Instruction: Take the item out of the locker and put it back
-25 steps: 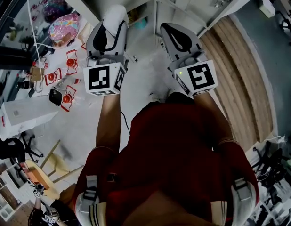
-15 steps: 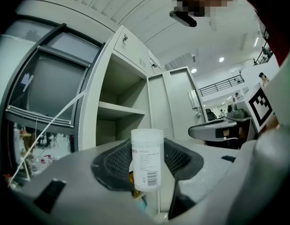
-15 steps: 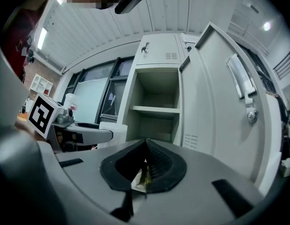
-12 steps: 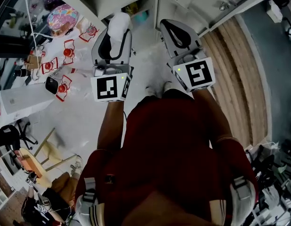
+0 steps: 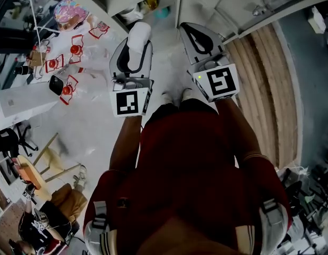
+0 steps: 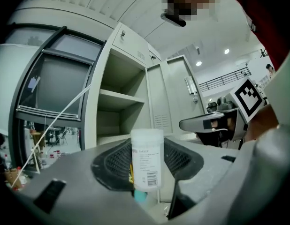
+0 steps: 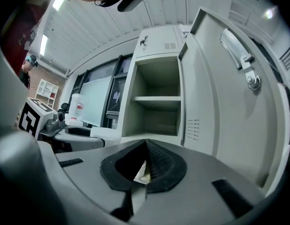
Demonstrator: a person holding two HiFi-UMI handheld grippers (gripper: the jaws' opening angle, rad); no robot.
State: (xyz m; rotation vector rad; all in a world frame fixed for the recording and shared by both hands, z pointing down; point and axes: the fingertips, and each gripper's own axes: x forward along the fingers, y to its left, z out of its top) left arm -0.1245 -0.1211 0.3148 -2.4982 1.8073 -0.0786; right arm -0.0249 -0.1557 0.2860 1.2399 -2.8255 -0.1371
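Holding the white bottle (image 6: pixel 146 158) upright between its 2 jaws, the left gripper (image 5: pixel 131 57) is pinching it by the sides. The bottle is sitting out in front of the open locker (image 6: pixel 118 97), not on any shelf. The right gripper (image 7: pixel 144 162) is carrying nothing, its jaws pressed together. Judging by this, the taking-out half is looking done and the putting-back half is remaining. The door (image 7: pixel 229 102) is standing wide open, leaving the way in clear.

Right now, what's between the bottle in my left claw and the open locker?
Nothing. The head view shows only bare floor between the bottle, held in the left claw, and the open locker; the left gripper view agrees.
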